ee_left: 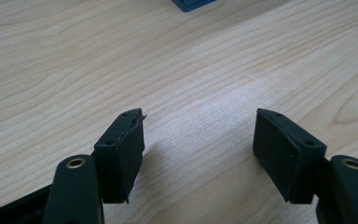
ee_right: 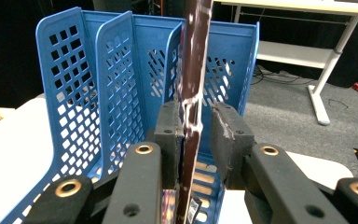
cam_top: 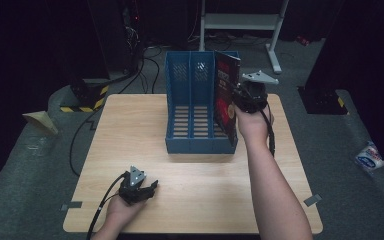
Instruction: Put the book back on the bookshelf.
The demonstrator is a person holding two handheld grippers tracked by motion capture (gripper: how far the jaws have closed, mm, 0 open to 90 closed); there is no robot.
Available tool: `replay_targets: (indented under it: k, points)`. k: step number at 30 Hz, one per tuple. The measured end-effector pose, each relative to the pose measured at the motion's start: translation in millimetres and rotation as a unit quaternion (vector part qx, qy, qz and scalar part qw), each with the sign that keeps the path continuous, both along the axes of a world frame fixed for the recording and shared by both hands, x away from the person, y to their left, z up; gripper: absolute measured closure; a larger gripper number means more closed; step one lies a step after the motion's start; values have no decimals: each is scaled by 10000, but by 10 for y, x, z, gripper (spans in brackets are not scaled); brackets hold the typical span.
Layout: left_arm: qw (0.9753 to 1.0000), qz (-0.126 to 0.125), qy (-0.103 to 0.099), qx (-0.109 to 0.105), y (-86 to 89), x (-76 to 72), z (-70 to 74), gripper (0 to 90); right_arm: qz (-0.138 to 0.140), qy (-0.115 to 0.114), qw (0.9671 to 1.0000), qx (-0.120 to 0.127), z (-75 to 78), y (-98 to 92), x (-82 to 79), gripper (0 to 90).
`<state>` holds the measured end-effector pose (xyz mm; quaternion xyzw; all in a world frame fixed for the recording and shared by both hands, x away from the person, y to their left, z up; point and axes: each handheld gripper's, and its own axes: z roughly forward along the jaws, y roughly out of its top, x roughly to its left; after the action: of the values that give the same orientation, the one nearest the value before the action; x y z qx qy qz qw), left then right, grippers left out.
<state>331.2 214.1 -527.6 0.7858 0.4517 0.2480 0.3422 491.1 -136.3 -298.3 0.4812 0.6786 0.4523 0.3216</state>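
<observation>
A blue three-slot file organizer (cam_top: 192, 145) (ee_right: 74, 93) stands at the middle back of the wooden table (cam_top: 130, 130). A thin dark red and black book (cam_top: 226, 85) (ee_right: 196, 56) stands on edge in its right-hand slot, leaning slightly and rising above the walls. My right gripper (cam_top: 239, 96) (ee_right: 196, 116) reaches in from the right, its jaws pinching the book's near edge. My left gripper (cam_top: 150, 186) (ee_left: 198, 133) rests low over the front left of the table, open, with bare wood (ee_left: 74, 56) between its pads.
The two left slots of the organizer hold nothing. Behind the table stands a white desk frame (cam_top: 240, 20). Cables (cam_top: 145, 65) run over the grey floor at left. A white packet (cam_top: 370, 157) lies on the floor at right.
</observation>
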Motion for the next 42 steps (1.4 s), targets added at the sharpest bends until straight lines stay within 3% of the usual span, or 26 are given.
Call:
replay_targets:
  k: [6,10,15,22,28,32,34,39,42]
  points:
    - [10000,5,5,-4,-1,-1,0,340,-23,85,10000,-29,40,24,36,748]
    - [10000,-12,-1,26,4,2,2,340,-34,161,9998,-87,65,40,74,838]
    - [10000,-16,7,23,5,1,2,340,26,127,9999,-54,75,59,64,858]
    - [10000,-7,17,-7,2,0,1,340,-15,-234,9995,-223,79,84,-63,863]
    - [10000,-9,14,3,2,1,1,340,-107,-642,9979,10,80,-3,-207,865]
    - [10000,-13,-6,28,4,2,2,339,-183,-933,9954,130,84,-30,-268,865]
    - [10000,1,11,8,1,0,1,338,-270,-1181,9924,193,85,-24,-294,865]
    - [10000,3,17,-1,1,0,1,338,-313,-1478,9883,211,34,26,-263,865]
    - [10000,11,13,4,1,-1,1,338,-321,-1541,9870,326,-24,43,-214,865]
